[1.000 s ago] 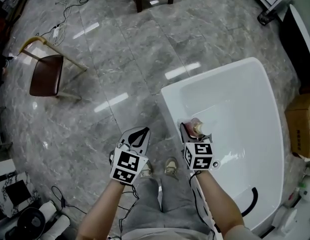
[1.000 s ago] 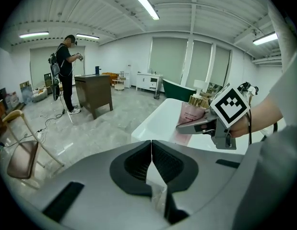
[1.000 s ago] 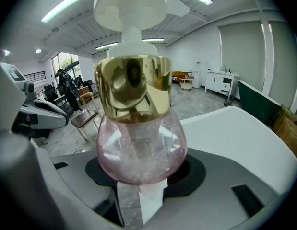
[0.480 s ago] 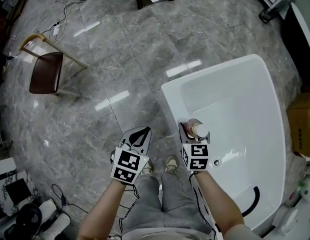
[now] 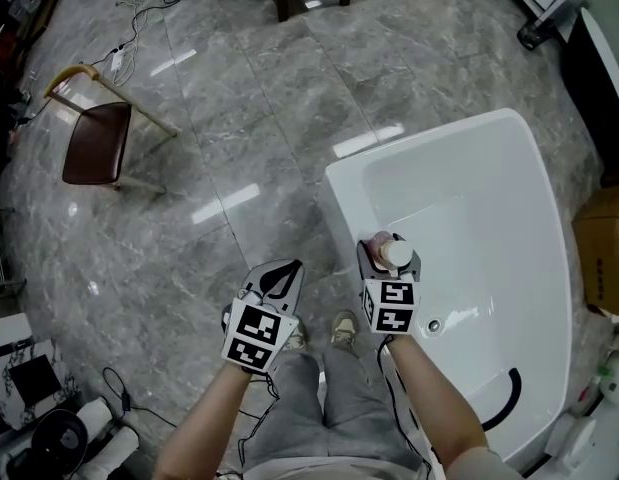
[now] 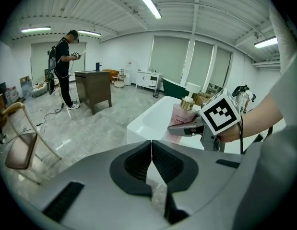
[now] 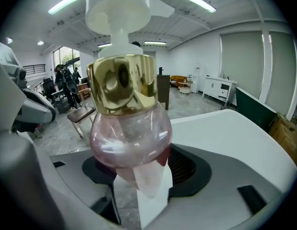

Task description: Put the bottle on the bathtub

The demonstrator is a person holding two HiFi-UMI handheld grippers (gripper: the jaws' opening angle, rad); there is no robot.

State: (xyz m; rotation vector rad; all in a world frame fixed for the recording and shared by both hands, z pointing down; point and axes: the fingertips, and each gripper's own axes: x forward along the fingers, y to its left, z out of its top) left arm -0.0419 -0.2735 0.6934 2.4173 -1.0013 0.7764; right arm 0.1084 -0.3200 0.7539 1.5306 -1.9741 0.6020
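A pink pump bottle with a gold collar and white pump stands upright on the near left rim of the white bathtub. My right gripper straddles the bottle. Its jaws have just been opening, and the bottle sits between them with the pads drawn off its sides. The left gripper view shows the bottle and the right gripper from the side, over the tub. My left gripper hovers over the floor left of the tub, shut and empty.
A brown chair stands on the grey marble floor at the far left, with cables beyond it. A dark wooden cabinet and a person are across the room. A cardboard box sits right of the tub.
The right jaws stand wider around the bottle than before. The left gripper has drifted a little over the floor. The bottle stays on the rim.
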